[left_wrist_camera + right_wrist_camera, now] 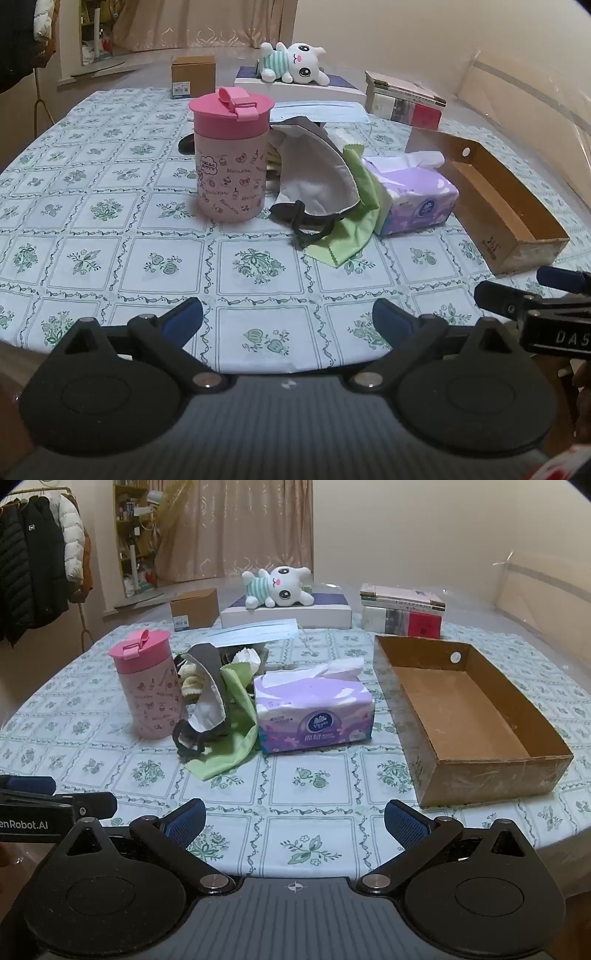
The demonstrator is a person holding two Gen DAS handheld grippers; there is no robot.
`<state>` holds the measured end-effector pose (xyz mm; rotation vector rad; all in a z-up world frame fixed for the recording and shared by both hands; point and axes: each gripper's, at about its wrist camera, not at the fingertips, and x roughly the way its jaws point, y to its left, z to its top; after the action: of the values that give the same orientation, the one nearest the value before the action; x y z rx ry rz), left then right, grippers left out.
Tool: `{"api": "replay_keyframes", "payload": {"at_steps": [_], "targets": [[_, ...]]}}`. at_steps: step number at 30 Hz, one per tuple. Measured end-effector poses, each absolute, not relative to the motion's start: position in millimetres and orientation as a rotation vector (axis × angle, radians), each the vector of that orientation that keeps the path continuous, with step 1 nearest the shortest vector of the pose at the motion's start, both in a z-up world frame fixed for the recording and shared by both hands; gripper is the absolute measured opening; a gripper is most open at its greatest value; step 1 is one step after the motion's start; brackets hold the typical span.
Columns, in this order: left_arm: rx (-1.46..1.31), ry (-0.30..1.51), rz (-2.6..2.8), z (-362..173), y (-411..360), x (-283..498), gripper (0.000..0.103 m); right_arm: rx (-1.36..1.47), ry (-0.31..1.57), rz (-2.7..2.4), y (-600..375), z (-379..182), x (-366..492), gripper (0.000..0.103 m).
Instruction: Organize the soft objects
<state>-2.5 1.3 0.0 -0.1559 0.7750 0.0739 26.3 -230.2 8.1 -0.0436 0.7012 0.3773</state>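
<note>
Two hand-held grippers hover at the near edge of a round table (295, 786) covered in a green-and-white floral cloth. The left gripper (287, 319) and the right gripper (294, 821) both stand with jaws spread wide and nothing between their blue pads; each is also visible at the margin of the other's view.

The soft items sit in a loose pile at the middle of the table. A grey-and-white face mask (208, 698) with black straps lies draped over a green cloth (231, 746), which spreads out towards the near edge. Just beside them, touching the green cloth, rests a purple pack of tissues (314, 716) with a white tissue pulled up from its top. Behind the pile lies a pale blue surgical mask (255, 631), and further crumpled white and yellowish fabric shows beneath the grey mask.

A pink lidded cup (147, 690) stands upright on the left of the pile, close against it. To the right, apart from the tissues, an open cardboard box (491, 779) sits with nothing inside.

At the far side, a white plush toy (279, 587) in a striped shirt lies on its side atop a flat white box (284, 616), flanked by a small carton (194, 609) and a stack of books (402, 613). Coats hang at the far left of the room
</note>
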Motion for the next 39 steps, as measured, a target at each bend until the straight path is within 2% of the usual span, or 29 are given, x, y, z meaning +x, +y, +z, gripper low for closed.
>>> {"api": "replay_keyframes", "payload": {"at_steps": [39], "targets": [[-0.159,0.768,0.072,3.4,-1.5,-1.9,0.097,-0.043,0.697,0.377,-231.8,11.3,27.1,0.102]]}}
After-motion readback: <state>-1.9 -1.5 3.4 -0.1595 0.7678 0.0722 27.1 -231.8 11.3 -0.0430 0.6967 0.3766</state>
